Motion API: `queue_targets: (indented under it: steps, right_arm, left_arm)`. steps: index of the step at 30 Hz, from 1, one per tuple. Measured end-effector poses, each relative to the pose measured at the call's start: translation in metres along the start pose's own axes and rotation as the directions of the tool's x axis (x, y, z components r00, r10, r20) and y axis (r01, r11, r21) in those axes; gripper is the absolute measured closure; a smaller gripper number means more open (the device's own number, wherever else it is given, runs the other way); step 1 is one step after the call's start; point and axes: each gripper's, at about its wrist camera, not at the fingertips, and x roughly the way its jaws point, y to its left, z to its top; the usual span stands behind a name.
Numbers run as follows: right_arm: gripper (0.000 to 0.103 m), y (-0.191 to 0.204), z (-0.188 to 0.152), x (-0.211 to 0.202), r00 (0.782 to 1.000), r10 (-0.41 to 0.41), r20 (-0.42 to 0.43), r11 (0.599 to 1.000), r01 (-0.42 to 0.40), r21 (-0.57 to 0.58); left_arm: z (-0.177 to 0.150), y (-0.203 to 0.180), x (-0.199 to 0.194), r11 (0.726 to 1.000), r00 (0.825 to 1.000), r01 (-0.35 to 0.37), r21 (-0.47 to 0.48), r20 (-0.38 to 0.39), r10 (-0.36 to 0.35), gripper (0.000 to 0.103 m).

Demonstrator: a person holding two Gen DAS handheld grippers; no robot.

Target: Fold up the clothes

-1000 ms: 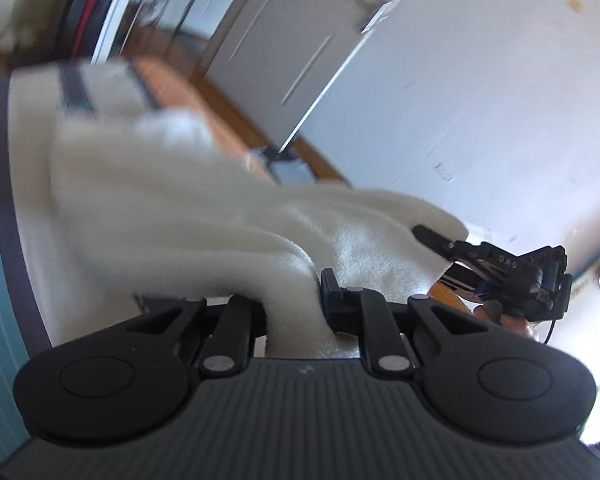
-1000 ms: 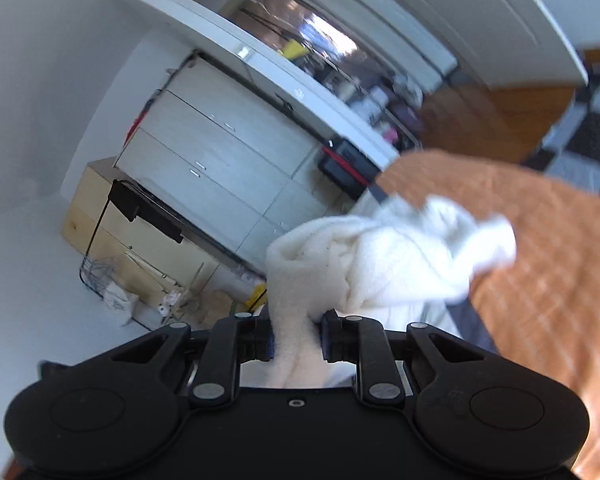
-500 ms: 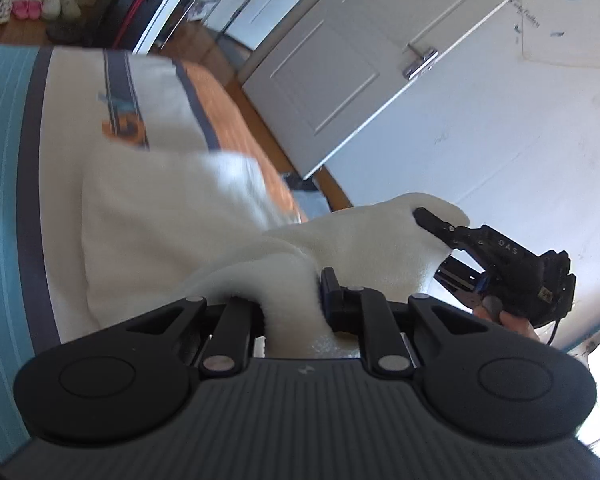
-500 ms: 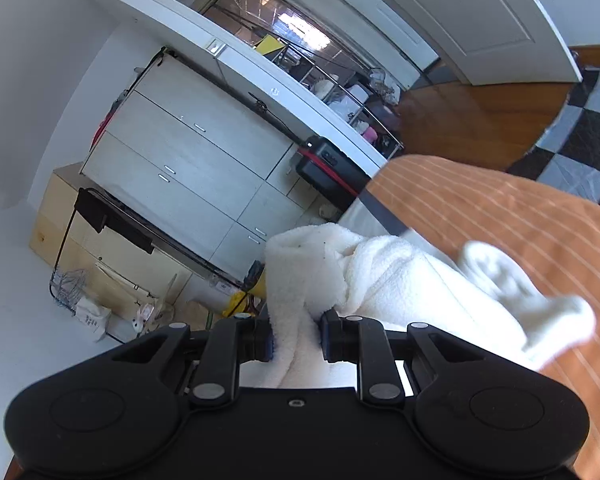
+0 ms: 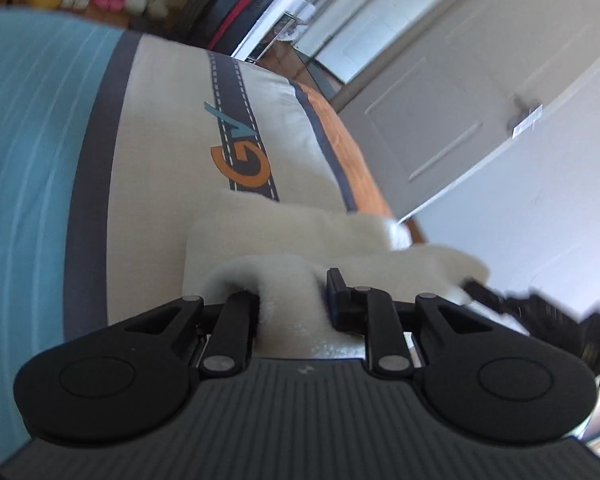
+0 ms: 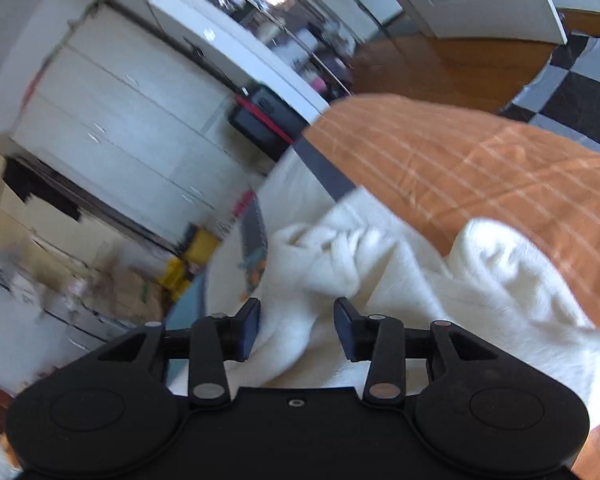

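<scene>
A fluffy white garment [image 5: 300, 236] lies on the bed, partly folded over itself. My left gripper [image 5: 294, 300] is shut on a bunched fold of it, low over the bedspread. In the right wrist view the same white garment [image 6: 400, 264] spreads across the cream and orange bedspread. My right gripper [image 6: 296, 324] has its jaws apart, with the cloth lying loose between them. The right gripper also shows, blurred, at the right edge of the left wrist view [image 5: 540, 308].
The bedspread has a teal part [image 5: 32, 168], a cream band with a dark stripe and orange letter [image 5: 240, 164], and an orange part [image 6: 480, 160]. A white door [image 5: 440, 120], white drawers [image 6: 112, 136], a dark suitcase [image 6: 264, 116] and a checkered floor [image 6: 572, 96] surround the bed.
Both grippers have dropped toward the bed, laying the garment down. The right gripper, shut on the cloth before, has opened. The left keeps its hold.
</scene>
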Motion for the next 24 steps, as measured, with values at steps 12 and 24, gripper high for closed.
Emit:
queue_targets:
  steps: [12, 24]
  right_arm:
    - [0.048, 0.006, -0.016, 0.009, 0.963, -0.262, -0.058, 0.95, 0.247, -0.191]
    - [0.045, 0.018, -0.017, 0.017, 0.936, -0.353, -0.003, 0.893, 0.336, -0.3]
  left_arm:
    - [0.039, 0.039, 0.006, 0.944, 0.981, 0.119, -0.308, -0.108, -0.159, 0.084]
    - [0.033, 0.044, -0.044, 0.958, 0.984, 0.176, -0.227, 0.046, -0.17, 0.063]
